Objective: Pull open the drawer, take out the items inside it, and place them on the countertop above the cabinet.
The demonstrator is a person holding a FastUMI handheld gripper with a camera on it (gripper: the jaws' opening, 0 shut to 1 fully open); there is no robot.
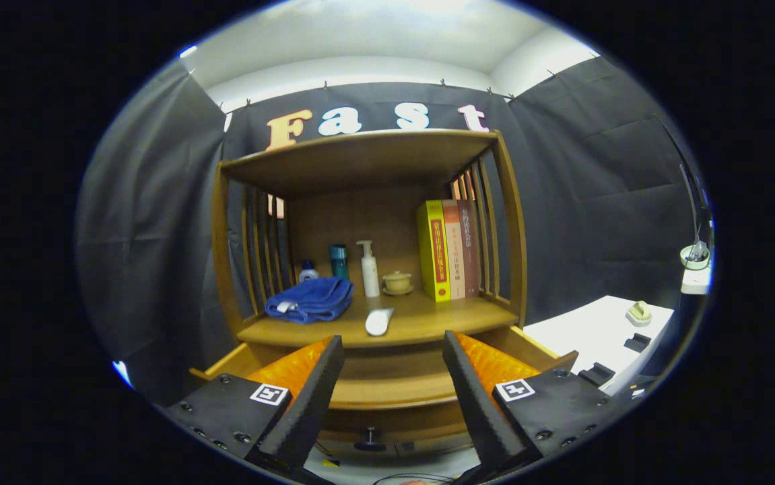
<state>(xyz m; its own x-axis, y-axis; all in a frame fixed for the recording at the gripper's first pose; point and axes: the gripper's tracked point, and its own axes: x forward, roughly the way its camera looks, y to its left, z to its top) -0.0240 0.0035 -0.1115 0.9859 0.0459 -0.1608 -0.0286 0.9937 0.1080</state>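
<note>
Before drawer (387, 391), gripper (392, 353) agape, level.

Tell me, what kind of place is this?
Probably a recording booth set up like a home corner. Black cloth hangs all around a wooden cabinet holding books, bottles and a blue towel. The gripper is open above the pulled-out drawer.

Glossy wooden cabinet (367, 165); soft blue cloth towel (311, 300); smooth plastic tube (379, 321).
</note>
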